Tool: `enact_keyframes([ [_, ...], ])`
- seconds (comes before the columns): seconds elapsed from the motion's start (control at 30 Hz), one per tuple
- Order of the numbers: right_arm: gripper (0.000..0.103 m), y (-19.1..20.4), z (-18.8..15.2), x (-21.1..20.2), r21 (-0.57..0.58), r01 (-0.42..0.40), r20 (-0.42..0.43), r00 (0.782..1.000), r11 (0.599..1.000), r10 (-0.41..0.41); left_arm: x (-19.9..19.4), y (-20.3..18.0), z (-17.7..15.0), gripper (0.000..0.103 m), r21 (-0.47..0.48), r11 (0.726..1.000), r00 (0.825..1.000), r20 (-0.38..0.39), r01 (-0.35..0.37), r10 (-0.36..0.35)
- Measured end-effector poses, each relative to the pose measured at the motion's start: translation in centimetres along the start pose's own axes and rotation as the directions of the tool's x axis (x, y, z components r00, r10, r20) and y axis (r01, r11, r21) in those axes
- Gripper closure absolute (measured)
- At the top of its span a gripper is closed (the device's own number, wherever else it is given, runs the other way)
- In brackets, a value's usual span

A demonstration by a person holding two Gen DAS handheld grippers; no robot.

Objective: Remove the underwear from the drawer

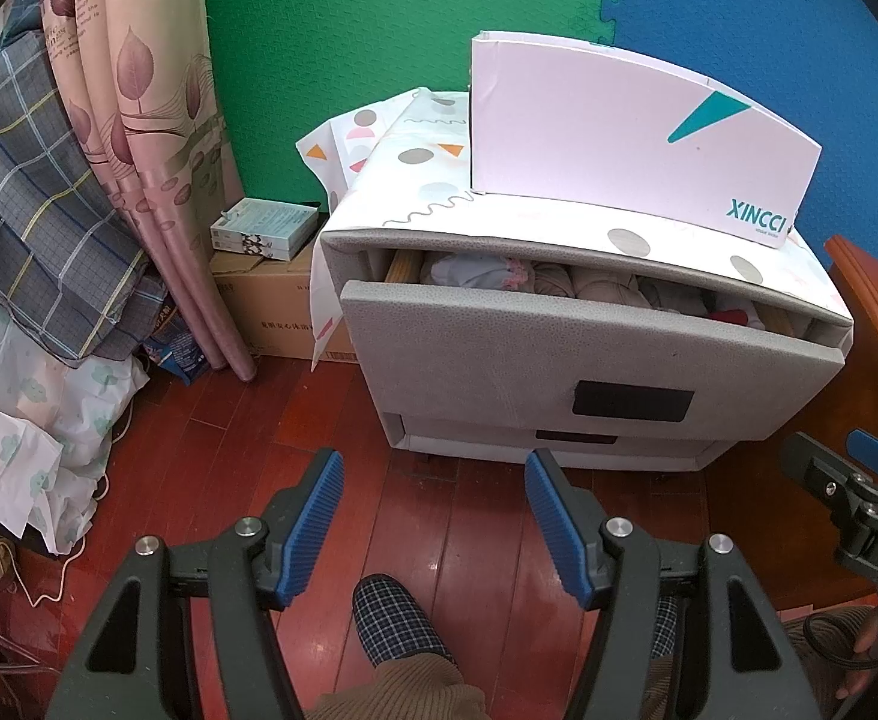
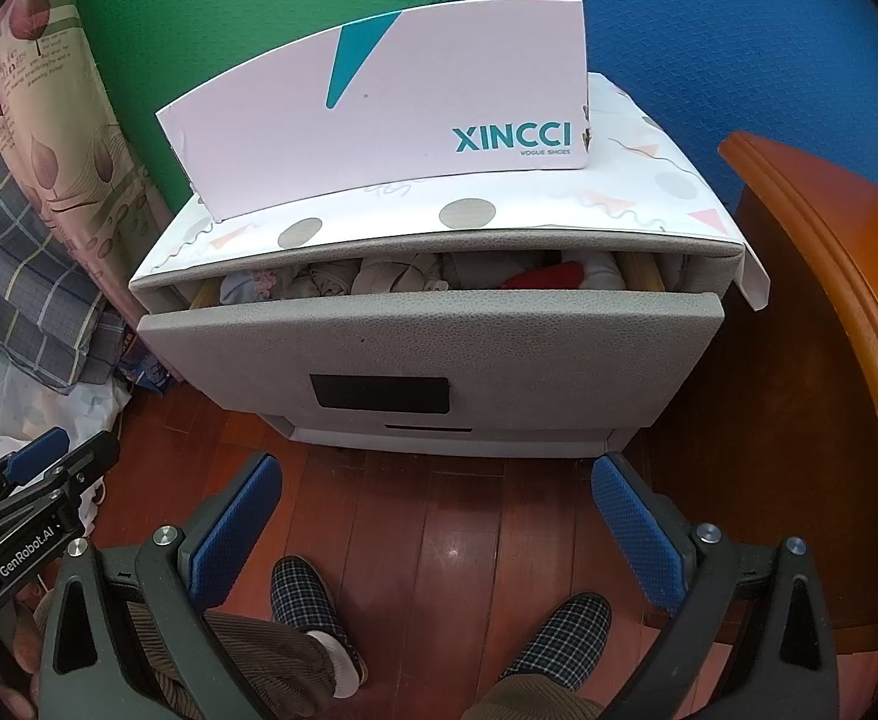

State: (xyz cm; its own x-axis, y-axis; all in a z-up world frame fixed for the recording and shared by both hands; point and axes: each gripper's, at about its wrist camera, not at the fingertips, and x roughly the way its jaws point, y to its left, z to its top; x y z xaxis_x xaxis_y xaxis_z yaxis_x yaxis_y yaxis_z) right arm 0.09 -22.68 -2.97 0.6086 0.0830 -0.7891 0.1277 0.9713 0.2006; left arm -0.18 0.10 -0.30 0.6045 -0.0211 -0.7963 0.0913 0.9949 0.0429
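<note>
Left hand-held gripper (image 1: 432, 516) hovers in front of the cabinet (image 1: 559, 372), jaws apart, nothing between them. Right hand-held gripper (image 2: 435, 531) also in front of it, jaws spread wide, empty. Top drawer (image 2: 402, 354) pulled partly out; inside, bunched underwear (image 2: 390, 276): pale grey and beige pieces, one red (image 2: 550, 276) toward the right end. White shoebox (image 2: 390, 120) stands on the cabinet's patterned top.

Bright, even indoor light; sharp focus; fisheye bending, dark corners.
</note>
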Motion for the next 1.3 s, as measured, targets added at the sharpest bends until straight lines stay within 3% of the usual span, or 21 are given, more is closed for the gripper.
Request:
enact_keyframes([
  [1.03,0.001,-0.07,0.07,0.09,0.01,0.001,-0.003,1.0,1.0,-0.001,0.09,0.11,0.01,0.038,-0.007,1.0,1.0,-0.007,0.006,-0.006],
  [1.3,0.001,-0.33,0.07,-0.03,0.016,0.04,-0.009,0.999,0.999,-0.04,0.34,0.21,0.23,0.038,-0.016,1.0,1.0,-0.019,0.008,-0.008],
])
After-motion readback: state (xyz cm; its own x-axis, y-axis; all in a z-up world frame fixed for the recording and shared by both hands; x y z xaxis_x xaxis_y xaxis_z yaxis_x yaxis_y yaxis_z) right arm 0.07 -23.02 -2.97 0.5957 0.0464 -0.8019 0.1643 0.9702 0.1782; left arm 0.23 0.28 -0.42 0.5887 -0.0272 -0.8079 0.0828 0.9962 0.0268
